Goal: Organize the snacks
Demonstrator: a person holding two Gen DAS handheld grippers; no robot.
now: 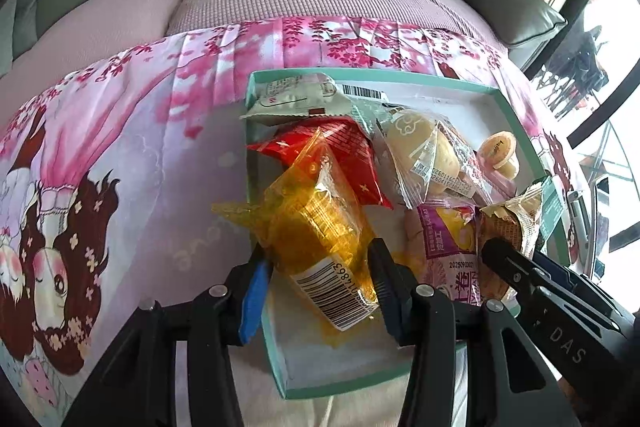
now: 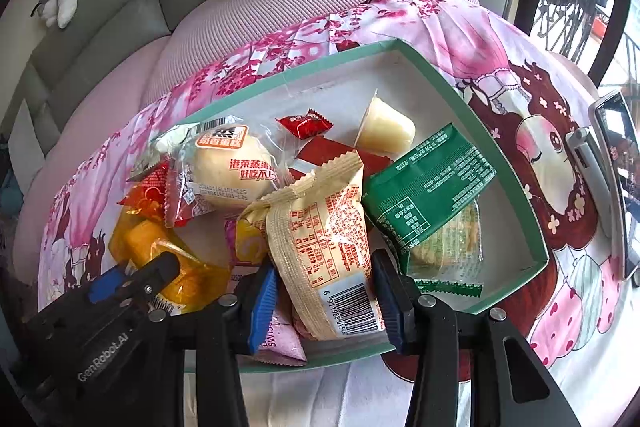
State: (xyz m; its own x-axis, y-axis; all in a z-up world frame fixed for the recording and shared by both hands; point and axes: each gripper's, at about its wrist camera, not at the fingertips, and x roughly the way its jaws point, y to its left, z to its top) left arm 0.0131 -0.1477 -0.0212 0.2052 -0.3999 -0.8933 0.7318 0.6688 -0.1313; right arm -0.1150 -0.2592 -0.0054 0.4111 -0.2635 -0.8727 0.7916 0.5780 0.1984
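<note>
Left gripper (image 1: 320, 259) pinching the yellow snack pack (image 1: 316, 223), right gripper (image 2: 324, 291) clamping the beige snack pack (image 2: 324, 227), both sitting in the teal-rimmed box (image 2: 448, 75), green pack (image 2: 428, 183) lying to the right.

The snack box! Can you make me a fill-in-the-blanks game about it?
1. The left gripper is clamped on the ___ packet.
2. The right gripper holds the ___ packet.
3. The snacks lie in a box with a ___ rim.
4. The small jelly cup has a ___ lid.

Answers: yellow, beige, green, orange
</note>
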